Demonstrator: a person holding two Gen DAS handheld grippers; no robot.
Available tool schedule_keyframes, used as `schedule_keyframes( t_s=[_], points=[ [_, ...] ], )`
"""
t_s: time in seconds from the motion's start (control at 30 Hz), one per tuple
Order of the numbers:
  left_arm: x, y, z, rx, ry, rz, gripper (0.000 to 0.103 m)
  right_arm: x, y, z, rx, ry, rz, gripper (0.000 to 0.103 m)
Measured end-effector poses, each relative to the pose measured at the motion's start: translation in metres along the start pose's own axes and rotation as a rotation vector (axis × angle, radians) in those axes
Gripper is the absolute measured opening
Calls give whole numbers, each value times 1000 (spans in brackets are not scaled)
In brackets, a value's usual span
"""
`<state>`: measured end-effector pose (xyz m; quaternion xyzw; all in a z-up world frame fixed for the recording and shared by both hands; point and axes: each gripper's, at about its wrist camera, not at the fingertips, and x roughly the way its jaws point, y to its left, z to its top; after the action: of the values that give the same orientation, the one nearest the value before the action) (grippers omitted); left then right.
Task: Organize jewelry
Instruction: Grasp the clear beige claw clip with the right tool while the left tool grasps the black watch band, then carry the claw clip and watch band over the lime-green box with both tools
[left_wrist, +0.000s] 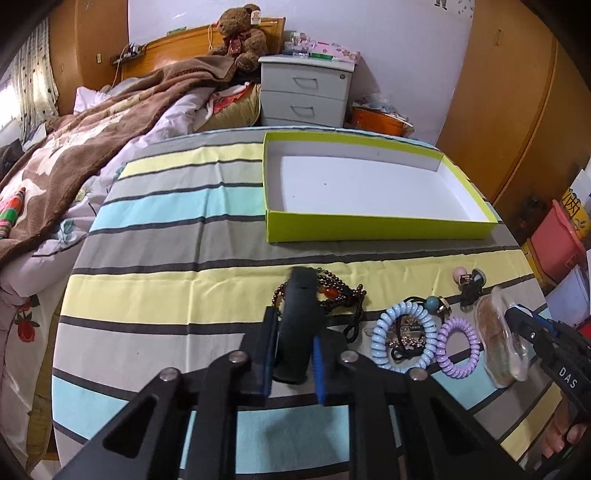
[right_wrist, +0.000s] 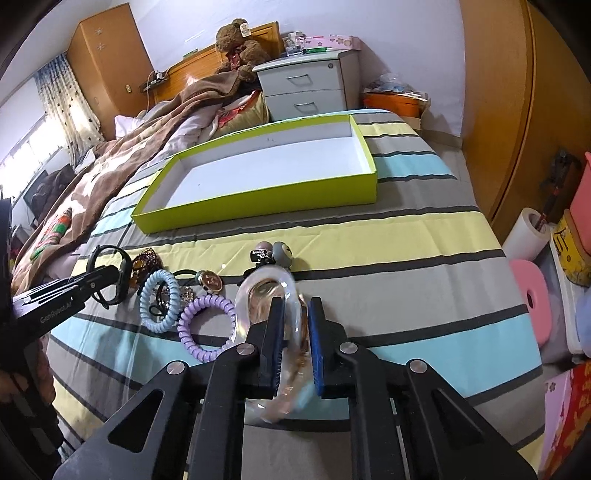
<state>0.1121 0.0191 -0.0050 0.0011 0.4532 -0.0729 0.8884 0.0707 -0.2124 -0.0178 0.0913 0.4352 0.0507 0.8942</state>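
My left gripper (left_wrist: 293, 332) is shut on a black wristband (left_wrist: 299, 314), held just above the striped cloth; it also shows in the right wrist view (right_wrist: 110, 273). My right gripper (right_wrist: 295, 325) is shut on a clear, amber-tinted bangle (right_wrist: 273, 295), also seen in the left wrist view (left_wrist: 498, 339). On the cloth lie a dark bead bracelet (left_wrist: 332, 295), a pale blue coil hair tie (left_wrist: 402, 336), a purple coil hair tie (left_wrist: 458, 349) and black hair ties with charms (left_wrist: 469, 284). The lime-green box (left_wrist: 369, 225) with a white inside stands behind them, with nothing in it.
The round table's striped cloth (left_wrist: 166, 288) drops off at the left and front edges. A bed with a brown blanket (left_wrist: 74, 155) is to the left, a white nightstand (left_wrist: 306, 92) behind. Storage bins (left_wrist: 557, 236) and a pink roll (right_wrist: 532, 295) sit at the right.
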Motion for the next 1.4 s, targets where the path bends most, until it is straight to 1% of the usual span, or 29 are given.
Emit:
schedule_keyframes(
  t_s=[0.4, 0.77, 0.93, 1.13, 1.4],
  points=[
    [-19, 1, -1, -31, -38, -10, 15, -14, -1, 7, -21, -44, 10, 13],
    [-38, -1, 10, -36, -86, -20, 15, -32, 4, 25, -44, -102, 25, 13],
    [-45, -5, 21, -36, -111, -27, 15, -38, 6, 38, -61, -124, 26, 13],
    [-50, -9, 41, -35, -141, -43, 15, -40, 8, 60, -74, -140, 30, 13],
    [-41, -19, 71, -20, -151, -66, 15, -33, 8, 96, -88, -154, 23, 13]
  ],
)
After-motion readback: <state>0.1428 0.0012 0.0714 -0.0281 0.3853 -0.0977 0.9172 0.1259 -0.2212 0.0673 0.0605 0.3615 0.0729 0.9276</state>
